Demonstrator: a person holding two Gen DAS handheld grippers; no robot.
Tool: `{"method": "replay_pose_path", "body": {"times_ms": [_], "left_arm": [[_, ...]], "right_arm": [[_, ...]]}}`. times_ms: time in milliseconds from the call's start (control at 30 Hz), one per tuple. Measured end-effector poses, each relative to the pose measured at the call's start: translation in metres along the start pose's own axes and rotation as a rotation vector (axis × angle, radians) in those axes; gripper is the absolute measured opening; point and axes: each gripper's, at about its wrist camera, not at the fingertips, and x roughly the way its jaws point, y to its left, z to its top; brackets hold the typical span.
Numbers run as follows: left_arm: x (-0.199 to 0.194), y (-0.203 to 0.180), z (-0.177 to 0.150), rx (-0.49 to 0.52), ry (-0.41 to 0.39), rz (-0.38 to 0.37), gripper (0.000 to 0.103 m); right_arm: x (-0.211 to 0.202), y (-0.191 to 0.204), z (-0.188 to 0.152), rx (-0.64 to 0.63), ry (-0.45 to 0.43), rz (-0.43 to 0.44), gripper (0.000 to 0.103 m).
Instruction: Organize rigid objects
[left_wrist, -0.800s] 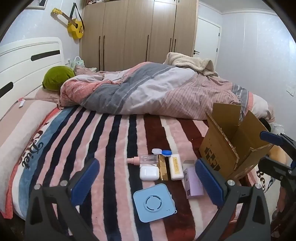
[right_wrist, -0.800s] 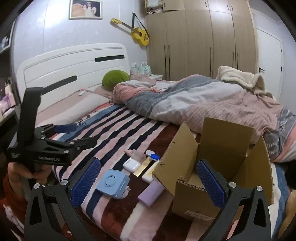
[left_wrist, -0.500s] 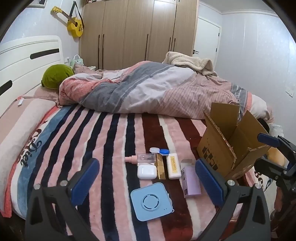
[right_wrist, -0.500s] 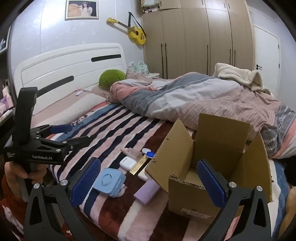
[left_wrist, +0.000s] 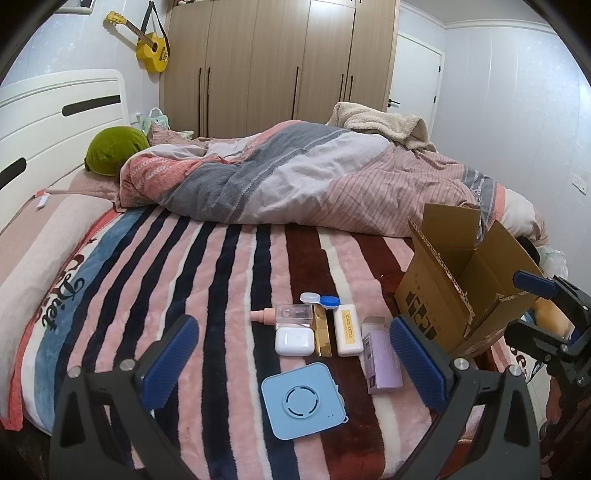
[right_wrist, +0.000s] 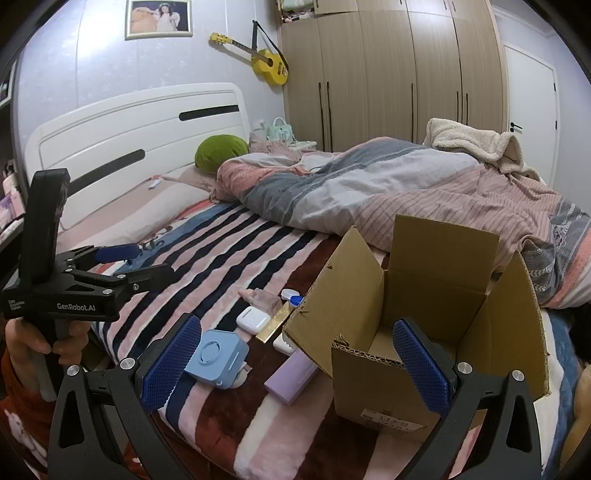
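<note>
Both the left gripper (left_wrist: 293, 363) and right gripper (right_wrist: 295, 360) stood wide and empty above the small items (left_wrist: 317, 332) lying beside the empty cardboard box (right_wrist: 436, 314), indicating no pick begun; selection and descent appeared next.

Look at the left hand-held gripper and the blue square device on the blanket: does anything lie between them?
Nothing visible does. The left hand-held gripper is open, and the blue square device lies bare on the striped blanket. The purple box lies beside the device, not in front.
</note>
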Motion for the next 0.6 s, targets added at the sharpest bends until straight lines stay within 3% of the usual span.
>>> {"method": "replay_pose_path", "body": {"times_ms": [600], "left_arm": [[0.0012,0.0012,-0.0009,-0.003,0.005,-0.005,0.103]], "right_arm": [[0.0019,-0.0024,-0.0039,0.005,0.004,0.007,0.103]]}}
